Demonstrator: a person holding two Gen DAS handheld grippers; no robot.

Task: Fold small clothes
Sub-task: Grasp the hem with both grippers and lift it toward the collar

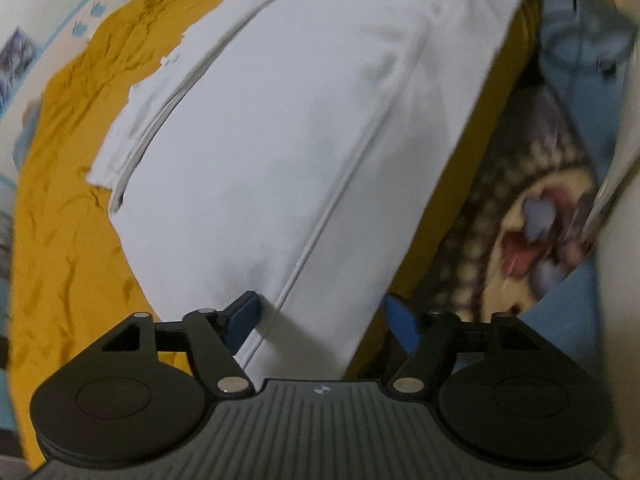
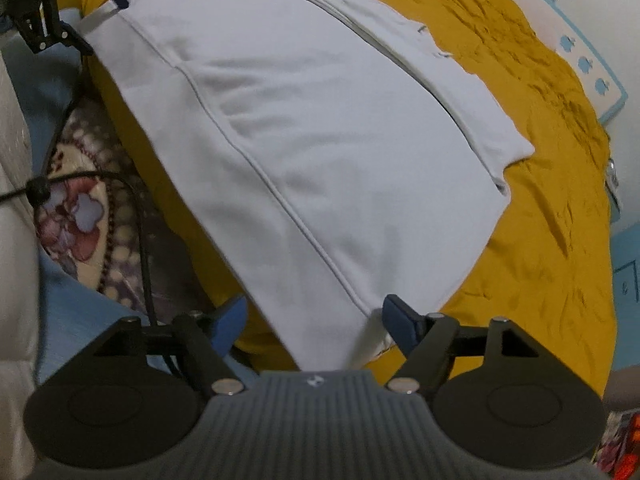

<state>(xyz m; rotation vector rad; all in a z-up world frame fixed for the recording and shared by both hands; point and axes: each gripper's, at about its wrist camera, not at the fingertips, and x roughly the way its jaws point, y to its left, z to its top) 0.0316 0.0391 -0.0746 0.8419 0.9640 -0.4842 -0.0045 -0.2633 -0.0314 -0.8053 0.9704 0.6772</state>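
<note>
Mustard-yellow cloth is covering the work surface, wrinkled and filling the left side of the left wrist view and the right side of the right wrist view, with a patterned floral fabric and pale blue bedding showing past its edge. White garment is lying spread flat on the yellow cloth, filling the centre of both frames, a stitched seam running diagonally across it and a folded layer along its far side. Left gripper is sitting at the bottom centre of its view with its blue fingers spread wide, the garment's near corner lying between them. Right gripper is likewise standing wide open at the bottom of its view, straddling another near corner of the garment. Left gripper is also showing in the upper left of the right wrist view, by the garment's far corner
</note>
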